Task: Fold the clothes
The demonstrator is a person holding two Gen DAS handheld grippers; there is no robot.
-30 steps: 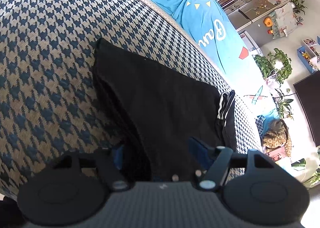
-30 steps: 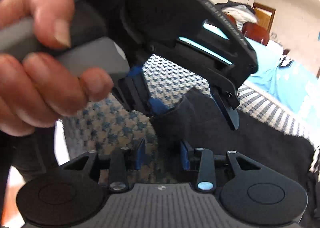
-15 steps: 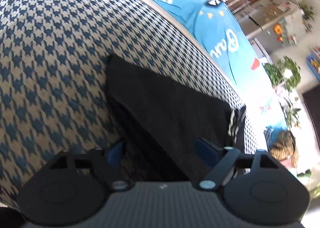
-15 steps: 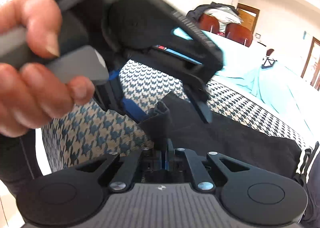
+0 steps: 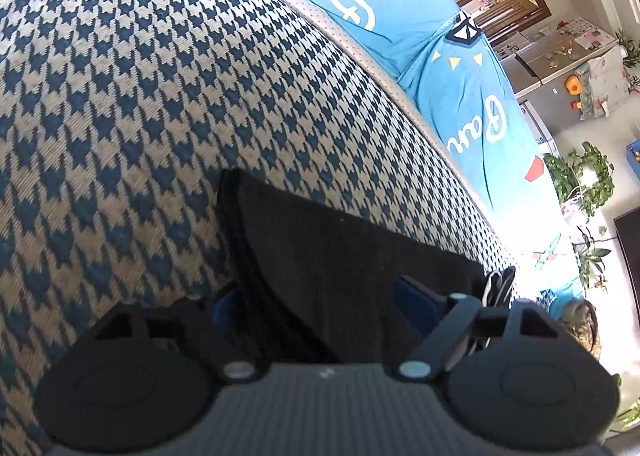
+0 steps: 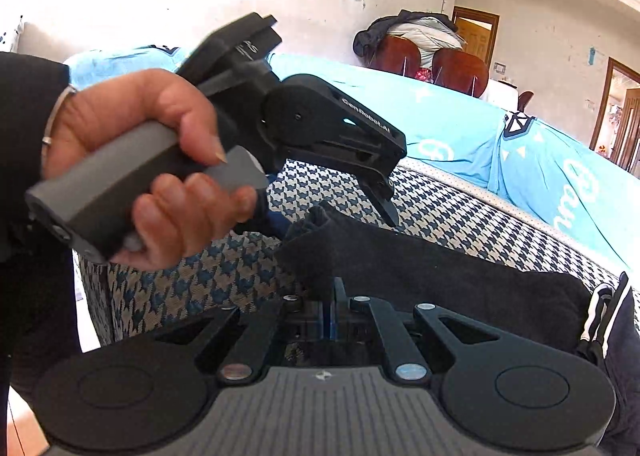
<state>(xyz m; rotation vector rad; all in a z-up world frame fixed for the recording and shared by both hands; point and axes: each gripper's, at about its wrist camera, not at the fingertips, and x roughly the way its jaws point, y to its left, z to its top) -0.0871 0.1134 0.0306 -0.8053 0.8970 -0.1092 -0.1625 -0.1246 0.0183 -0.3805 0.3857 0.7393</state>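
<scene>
a: where's the black garment (image 5: 352, 256) lying?

b: on the checked cushion (image 5: 160, 96), at its near edge, spread in a flat layered strip running toward the right end, where a white-striped bit (image 6: 600, 312) hangs off.

a: and the right gripper (image 6: 332, 308)?

b: pinched tight on the cloth's near edge; a tuft stands up between the fingers, probably so that edge can be lifted over.

a: the left gripper (image 5: 320, 304)?

b: spread wide, straddling the garment's left end, holding nothing. the hand (image 6: 152, 160) tips it down at the corner, ready to bite, i'd guess.

a: how far along is the folding?

b: layers show at the left edge, so partly folded at least.
</scene>
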